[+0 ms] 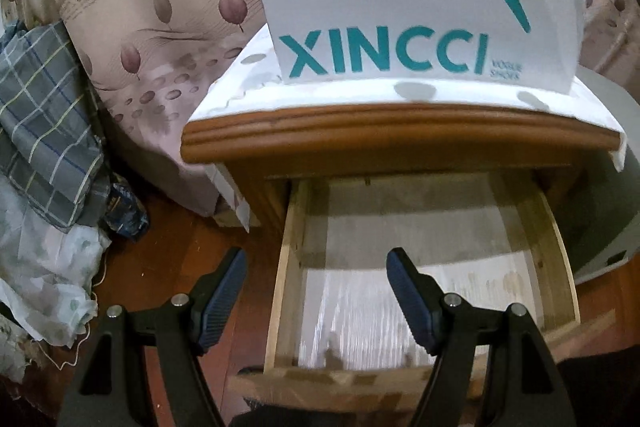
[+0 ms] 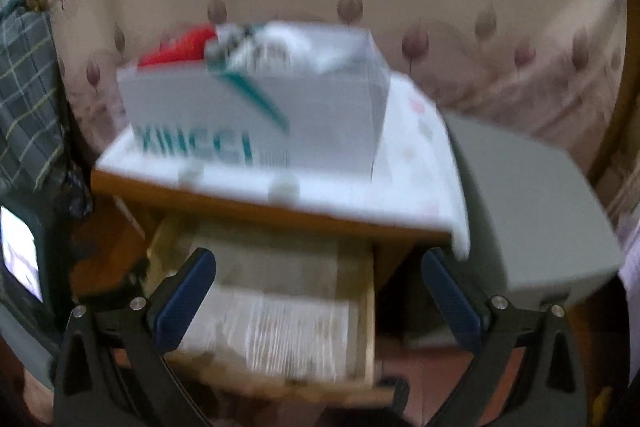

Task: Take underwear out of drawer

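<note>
Drawer (image 1: 420, 267) pulled out beneath the shoebox (image 1: 400, 15), lined bottom bare; underwear nowhere visible, possibly nearer the front edge, out of frame. Left tool (image 1: 316, 291) and right tool (image 2: 316, 291) both spread wide, gripping nothing. Best to tilt down, search first, then pinch fabric only.

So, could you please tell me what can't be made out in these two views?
- Drawer back: left wrist view, shadowed under the nightstand top; no underwear shows on the visible floor.
- Drawer front: both views, cut off behind each open claw, left and right.
- Shoebox contents: right wrist view, motion-blurred; something red, unidentifiable.
- Small print under XINCCI: left wrist view, too small.
</note>
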`<act>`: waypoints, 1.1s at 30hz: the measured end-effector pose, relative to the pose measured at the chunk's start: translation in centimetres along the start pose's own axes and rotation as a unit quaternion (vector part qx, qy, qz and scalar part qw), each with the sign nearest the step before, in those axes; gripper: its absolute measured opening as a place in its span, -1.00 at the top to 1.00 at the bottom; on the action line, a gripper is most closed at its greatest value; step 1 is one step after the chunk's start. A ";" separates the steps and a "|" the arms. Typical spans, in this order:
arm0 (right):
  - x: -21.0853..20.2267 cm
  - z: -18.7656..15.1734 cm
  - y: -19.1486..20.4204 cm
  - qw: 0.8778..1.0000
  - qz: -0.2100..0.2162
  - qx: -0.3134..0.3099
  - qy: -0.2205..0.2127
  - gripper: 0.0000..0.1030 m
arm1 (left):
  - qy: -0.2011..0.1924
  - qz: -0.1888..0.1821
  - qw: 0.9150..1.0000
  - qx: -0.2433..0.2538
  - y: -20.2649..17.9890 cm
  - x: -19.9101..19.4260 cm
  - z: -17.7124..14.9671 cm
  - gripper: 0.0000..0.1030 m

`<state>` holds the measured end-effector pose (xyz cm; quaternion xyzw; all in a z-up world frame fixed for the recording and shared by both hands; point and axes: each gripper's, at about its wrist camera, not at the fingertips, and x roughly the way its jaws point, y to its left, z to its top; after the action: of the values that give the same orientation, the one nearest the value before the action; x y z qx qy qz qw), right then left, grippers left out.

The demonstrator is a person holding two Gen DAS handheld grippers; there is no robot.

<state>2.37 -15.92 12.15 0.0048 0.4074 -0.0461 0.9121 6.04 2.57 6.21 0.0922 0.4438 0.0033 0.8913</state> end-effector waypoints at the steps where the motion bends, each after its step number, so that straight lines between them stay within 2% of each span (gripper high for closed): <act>1: 0.4 -0.8 0.1 1.000 -0.002 0.001 0.010 -0.98 | 0.004 -0.002 1.000 -0.002 0.0 -0.1 -0.4 -0.44; 2: 1.0 -1.9 0.3 1.000 -0.005 0.000 0.028 -0.98 | 0.009 -0.004 1.000 -0.004 -0.1 -0.2 -0.7 -0.44; 9: 2.1 -6.1 0.9 0.998 -0.007 0.002 0.069 -0.98 | 0.022 -0.008 1.000 0.004 -0.8 -0.8 -2.4 -0.44; 13: 2.2 -7.2 1.7 0.997 -0.015 -0.017 0.075 -0.98 | 0.023 -0.013 1.000 0.002 -1.1 -0.9 -2.8 -0.44; 33: 2.7 -7.1 2.7 0.996 -0.012 -0.037 0.083 -0.98 | 0.032 -0.009 0.999 0.009 -1.7 -0.2 -2.6 -0.44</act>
<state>-0.83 -13.18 5.32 -0.0305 0.4832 -0.0413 0.8740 3.70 1.34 4.59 0.0958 0.4730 -0.0058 0.8758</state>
